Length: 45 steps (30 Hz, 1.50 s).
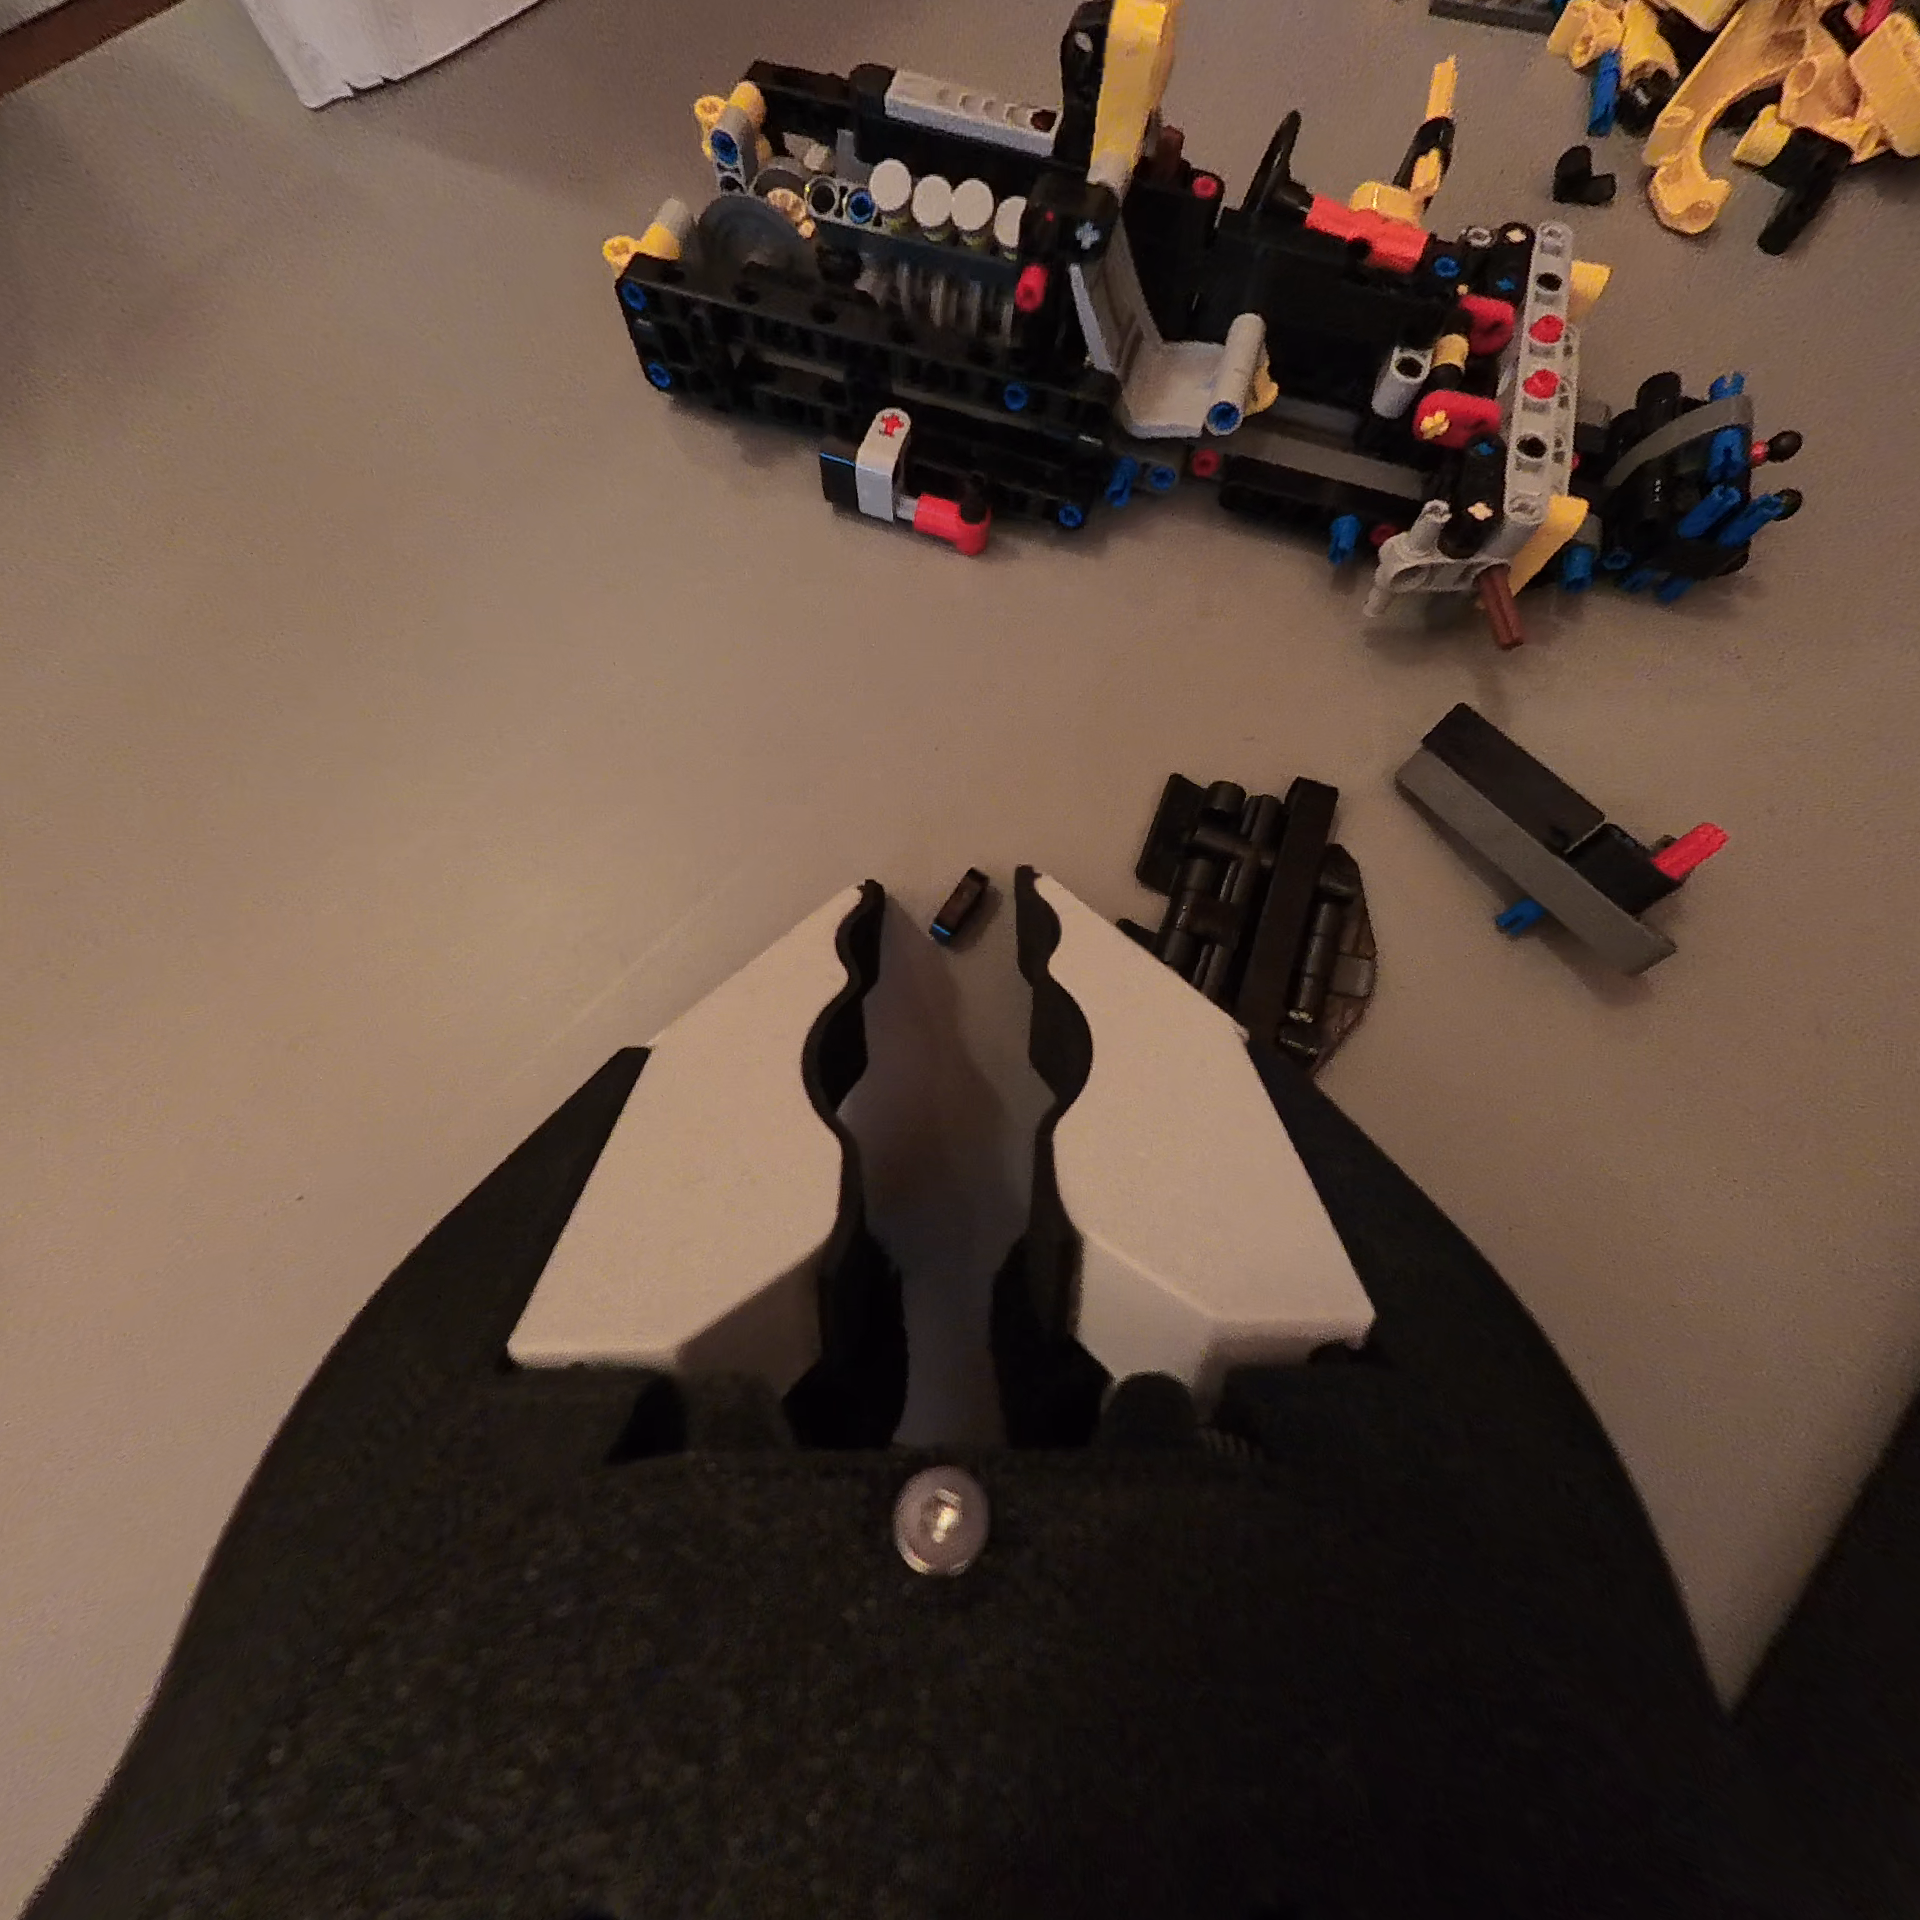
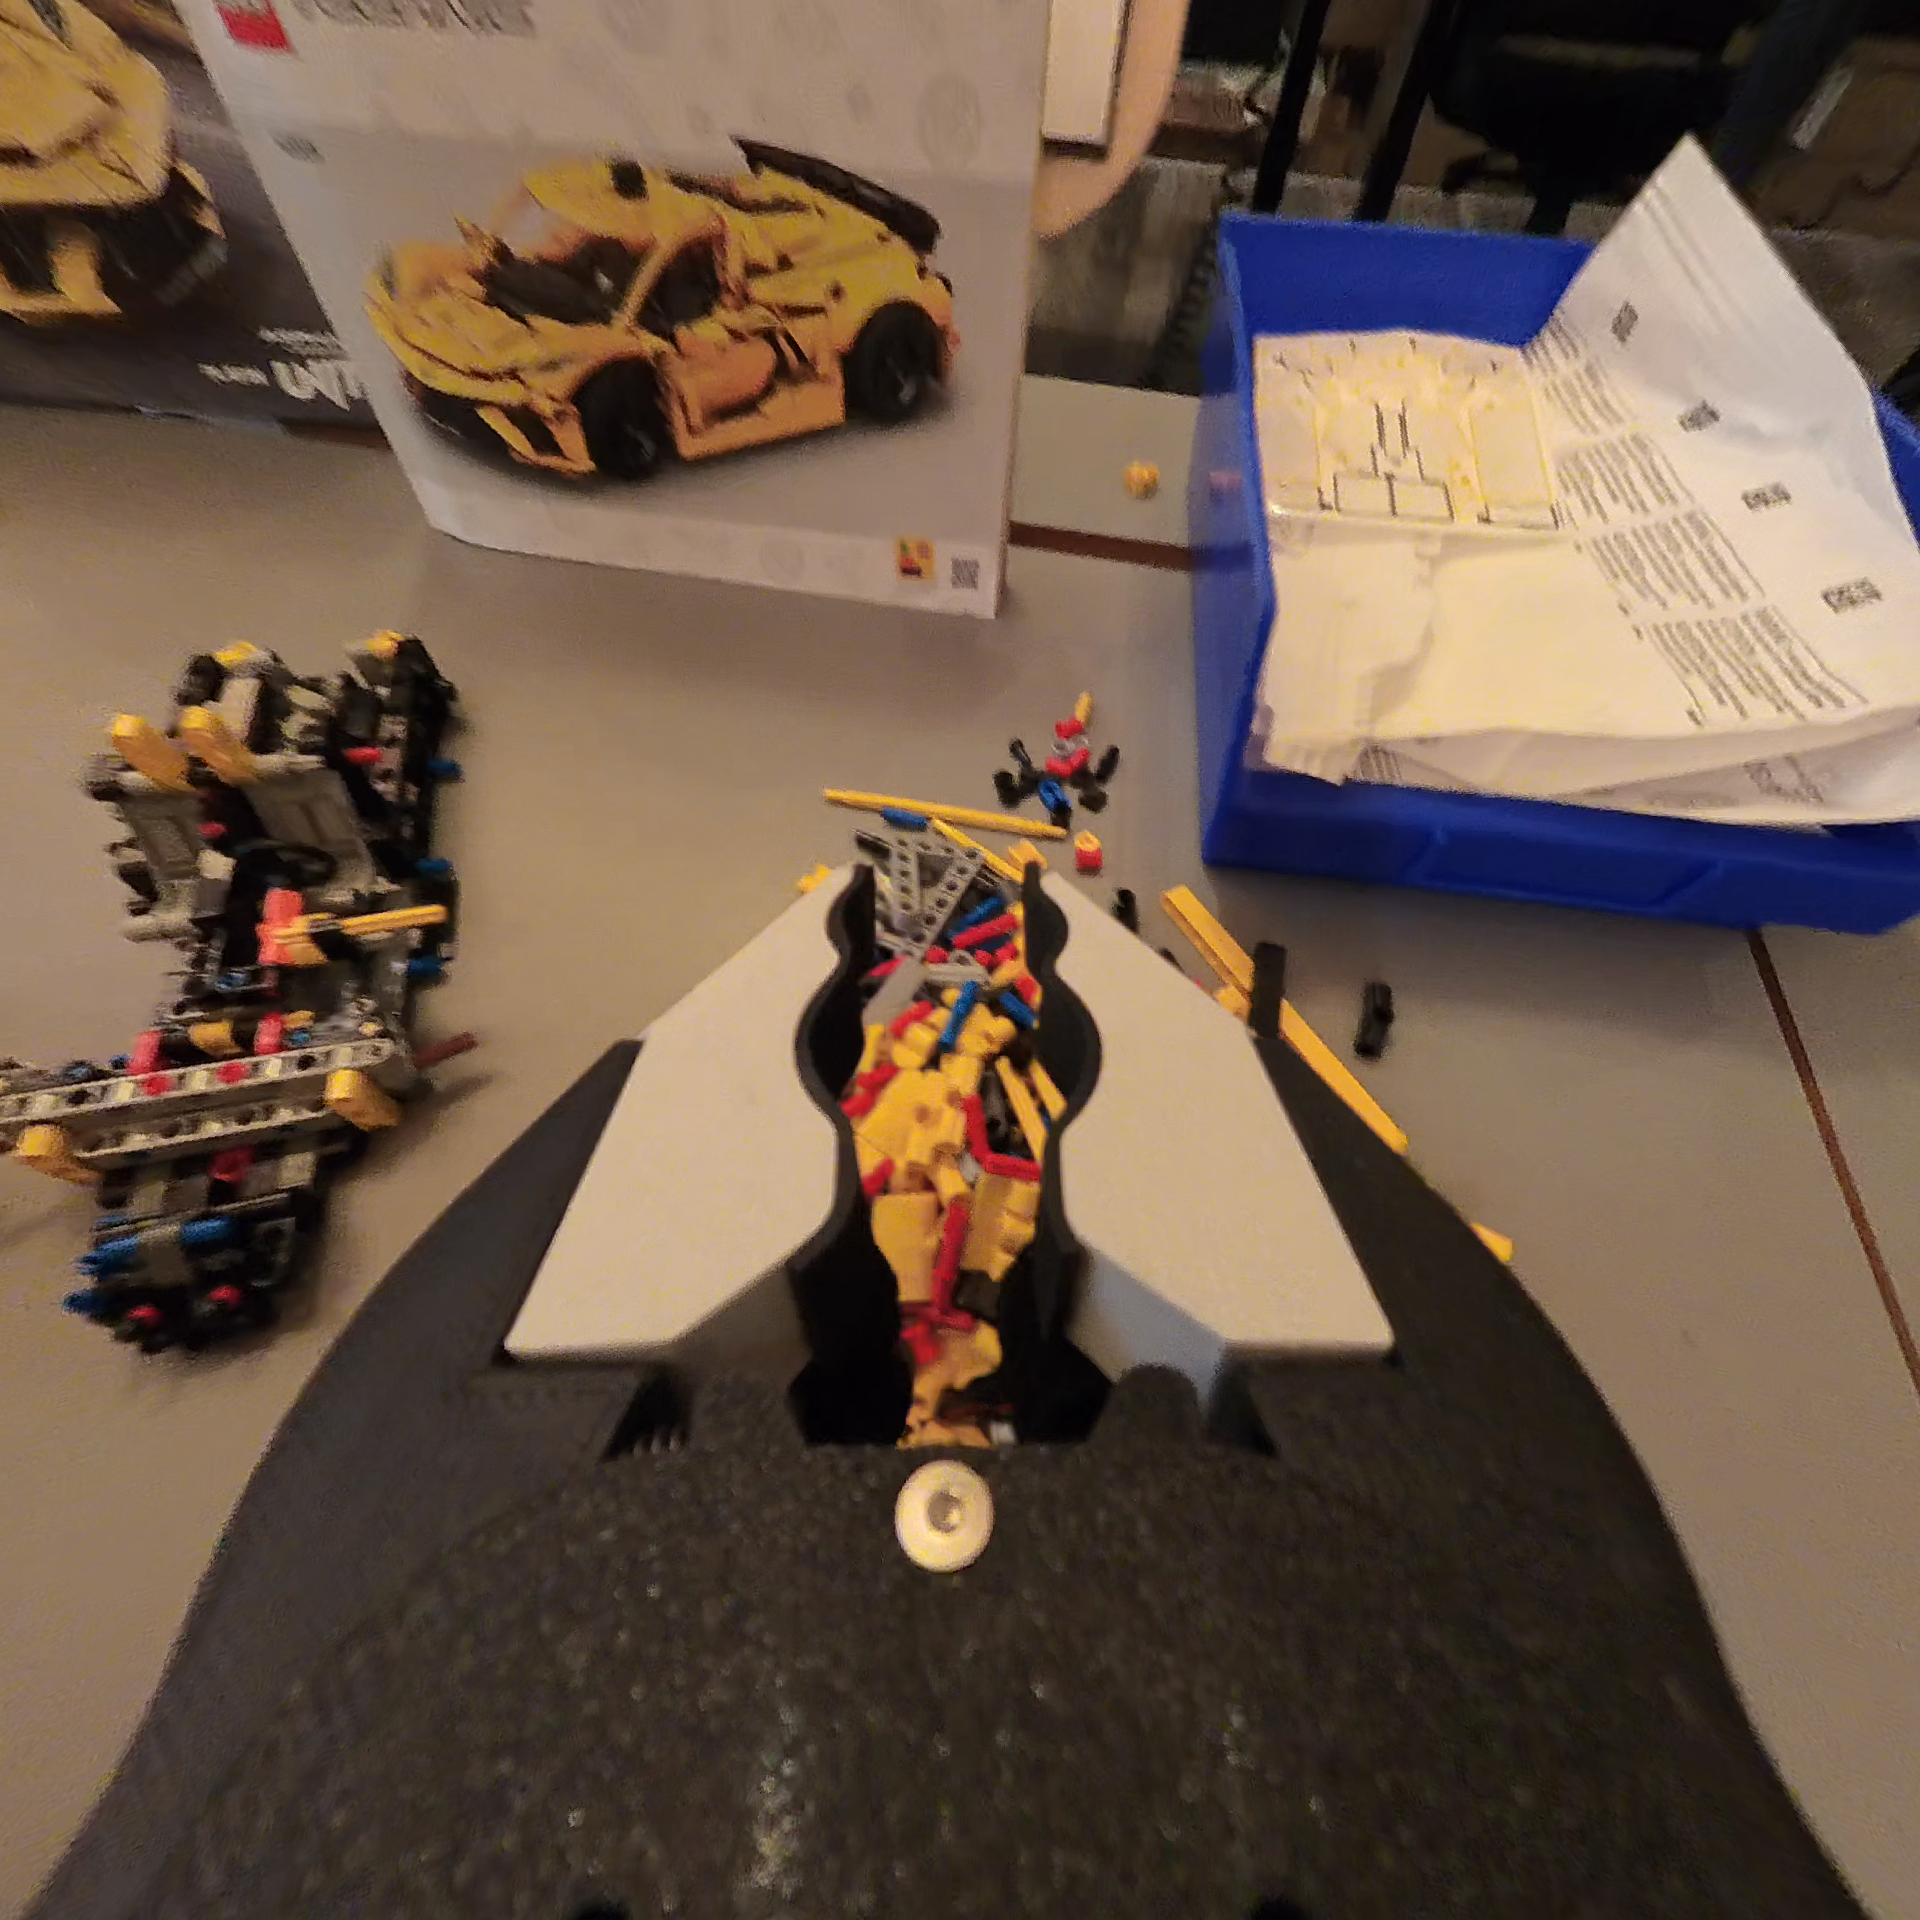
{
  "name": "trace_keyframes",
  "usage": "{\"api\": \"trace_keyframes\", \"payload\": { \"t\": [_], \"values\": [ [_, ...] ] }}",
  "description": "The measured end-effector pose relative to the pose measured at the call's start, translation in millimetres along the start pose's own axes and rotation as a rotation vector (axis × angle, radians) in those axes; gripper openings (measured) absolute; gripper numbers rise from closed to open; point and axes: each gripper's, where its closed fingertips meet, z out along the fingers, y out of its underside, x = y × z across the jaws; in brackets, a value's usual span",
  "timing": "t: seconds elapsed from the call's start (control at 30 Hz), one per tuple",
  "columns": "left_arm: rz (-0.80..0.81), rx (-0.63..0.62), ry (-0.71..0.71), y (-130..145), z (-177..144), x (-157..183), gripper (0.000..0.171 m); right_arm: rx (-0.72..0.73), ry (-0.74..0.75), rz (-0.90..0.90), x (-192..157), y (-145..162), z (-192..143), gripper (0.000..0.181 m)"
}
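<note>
In the left wrist view my left gripper (image 1: 948,883) is open, low over the grey table. A small black pin with a blue end (image 1: 961,906) lies between its fingertips, with a gap on each side. A black sub-assembly (image 1: 1257,914) lies just right of the right finger. In the right wrist view my right gripper (image 2: 943,873) is open and empty above a pile of loose yellow, red and blue pieces (image 2: 956,1091). A grey holed plate (image 2: 920,868) lies at the pile's far end by the fingertips.
A partly built black chassis (image 1: 1091,343) lies beyond the left gripper and shows left of the right gripper (image 2: 249,987). A grey-and-black piece (image 1: 1538,842) and yellow parts (image 1: 1745,94) lie to the right. A box picturing a yellow car (image 2: 675,312) and a blue bin (image 2: 1455,852) holding paper sheets (image 2: 1610,540) stand behind. The gap from one gripper's tips to the other's is roughly 35 centimetres.
</note>
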Motion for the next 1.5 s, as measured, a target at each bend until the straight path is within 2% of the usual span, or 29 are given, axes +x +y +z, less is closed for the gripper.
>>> {"api": "trace_keyframes", "payload": {
  "t": [0.1, 0.17, 0.3, 0.37, 0.43, 0.5, 0.6, 0.73, 0.87, 0.93, 1.0, 1.1, 1.13, 1.17, 1.2, 1.27, 1.33, 1.4, 1.43, 1.5],
  "values": [
    [0.023, 0.001, 0.017, 0, 0, 5, 0.017, 0.020, -0.060, -0.011, -25, -8, 1, 0.027],
    [0.041, 0.001, 0.021, 1, 1, 6, 0.004, 0.052, -0.142, 0.000, -54, -16, 2, 0.026],
    [0.104, 0.011, 0.023, -3, -2, 8, 0.004, 0.172, -0.475, -0.010, -154, -31, -2, 0.025],
    [0.119, 0.126, 0.081, -23, -13, 18, 0.004, 0.214, -0.695, -0.056, -209, -22, -9, 0.028],
    [-0.045, 0.271, 0.263, -48, -32, 35, 0.003, 0.244, -0.887, -0.161, -259, -11, -23, 0.054],
    [-0.301, 0.378, 0.541, -69, -54, 50, 0.003, 0.224, -0.830, -0.370, -277, 2, -22, 0.056],
    [-0.543, 0.428, 0.783, -81, -68, 56, 0.003, 0.341, -0.744, -0.485, -296, -2, -28, 0.060],
    [-0.620, 0.417, 0.886, -83, -69, 66, 0.004, 0.442, -0.608, -0.553, -300, -13, -32, 0.042],
    [-0.648, 0.419, 0.922, -84, -71, 69, 0.004, 0.412, -0.608, -0.577, -302, -7, -29, 0.035],
    [-0.648, 0.410, 0.931, -84, -71, 71, 0.004, 0.397, -0.605, -0.579, -302, -5, -28, 0.029],
    [-0.642, 0.403, 0.922, -83, -69, 72, 0.004, 0.389, -0.579, -0.574, -298, -6, -26, 0.015],
    [-0.615, 0.402, 0.886, -83, -67, 73, 0.004, 0.376, -0.576, -0.587, -296, -4, -25, 0.014],
    [-0.597, 0.396, 0.872, -82, -65, 73, 0.006, 0.363, -0.562, -0.602, -292, -3, -23, 0.014],
    [-0.582, 0.391, 0.861, -81, -65, 72, 0.023, 0.370, -0.524, -0.606, -282, -8, -21, 0.014],
    [-0.559, 0.388, 0.846, -81, -64, 71, 0.038, 0.388, -0.487, -0.596, -266, -15, -20, 0.014],
    [-0.451, 0.373, 0.782, -75, -61, 73, 0.038, 0.332, -0.350, -0.513, -206, -27, -7, 0.014],
    [-0.248, 0.266, 0.647, -55, -45, 83, 0.038, 0.231, -0.127, -0.355, -120, -29, 8, 0.014],
    [-0.035, 0.143, 0.498, -30, -26, 92, 0.037, 0.046, 0.090, -0.233, -42, -1, 17, 0.014],
    [0.037, 0.106, 0.453, -23, -21, 97, 0.038, -0.037, 0.138, -0.205, -20, 16, 20, 0.014],
    [0.112, 0.098, 0.429, -19, -20, 106, 0.037, -0.138, 0.159, -0.175, -3, 39, 23, 0.014]
  ]
}}
